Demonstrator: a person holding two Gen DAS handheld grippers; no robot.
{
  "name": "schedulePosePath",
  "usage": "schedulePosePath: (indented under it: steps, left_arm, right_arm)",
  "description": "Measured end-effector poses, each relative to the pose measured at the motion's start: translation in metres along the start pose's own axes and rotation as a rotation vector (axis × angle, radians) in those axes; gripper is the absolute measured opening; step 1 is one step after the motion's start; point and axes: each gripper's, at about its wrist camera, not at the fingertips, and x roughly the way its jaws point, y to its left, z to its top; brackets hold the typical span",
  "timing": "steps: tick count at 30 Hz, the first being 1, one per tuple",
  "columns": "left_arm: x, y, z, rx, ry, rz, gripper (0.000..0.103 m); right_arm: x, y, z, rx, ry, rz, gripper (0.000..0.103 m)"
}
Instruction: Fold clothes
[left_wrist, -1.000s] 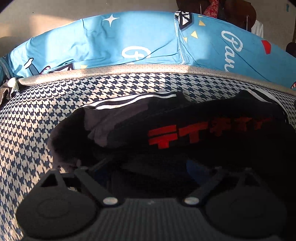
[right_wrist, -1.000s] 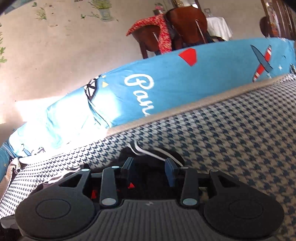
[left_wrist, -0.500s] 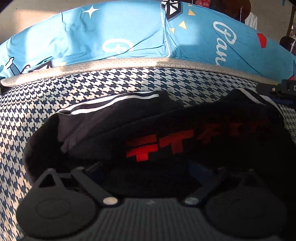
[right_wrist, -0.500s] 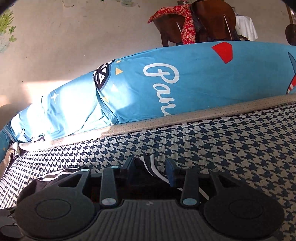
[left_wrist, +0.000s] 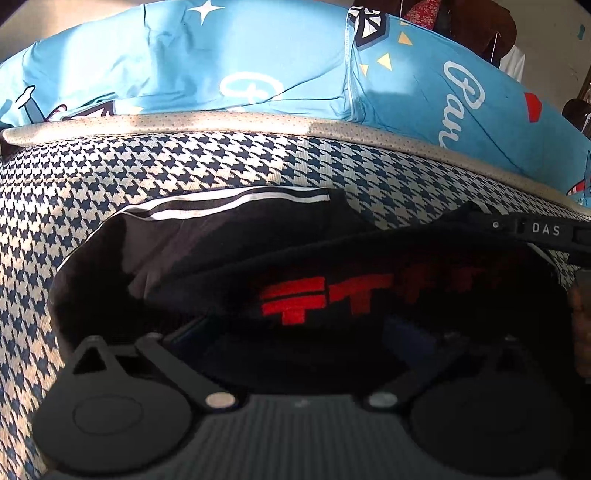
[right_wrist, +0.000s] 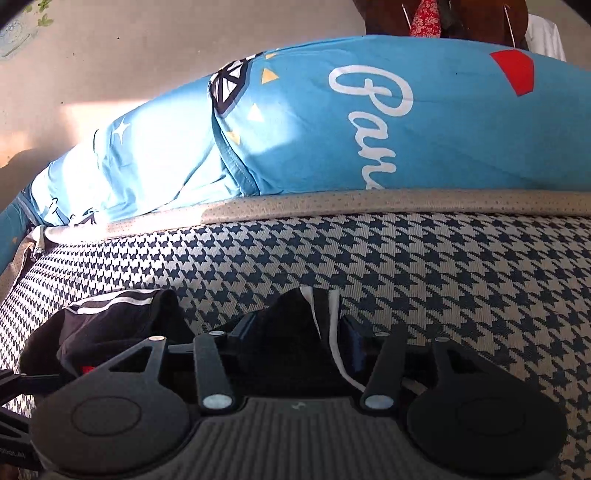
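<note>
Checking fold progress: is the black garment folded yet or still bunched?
Still bunched. The black garment lies rumpled on the houndstooth cover, one layer lapped over another; right gripper pinches its striped edge.

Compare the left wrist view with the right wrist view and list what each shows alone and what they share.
Left wrist only: the red lettering across the black garment, and the right hand-held gripper at the frame's right edge.

Right wrist only: the right hand-held gripper shut on a striped fold of the garment, and the bare wall.

Both: the houndstooth cover, the blue pillows, the white-striped hem.
</note>
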Motion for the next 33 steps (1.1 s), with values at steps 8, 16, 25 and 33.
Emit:
schedulePosePath:
  steps: [8, 16, 25, 33]
  left_arm:
    - [0.006, -0.004, -0.007, 0.01, 0.036, -0.005, 0.103]
    - [0.008, -0.004, -0.008, 0.002, 0.049, -0.011, 0.103]
    - [0.007, -0.003, -0.007, 0.002, 0.033, 0.0, 0.103]
    - [0.009, -0.009, -0.011, 0.022, 0.038, 0.001, 0.103]
  right_arm:
    - [0.014, 0.01, -0.01, -0.069, 0.027, -0.012, 0.021]
    - [0.012, 0.016, -0.007, -0.067, -0.052, -0.033, 0.01]
    - [-0.018, 0.024, 0.02, -0.05, -0.289, -0.151, 0.007]
    - [-0.005, 0.013, 0.024, 0.007, -0.316, -0.253, 0.007]
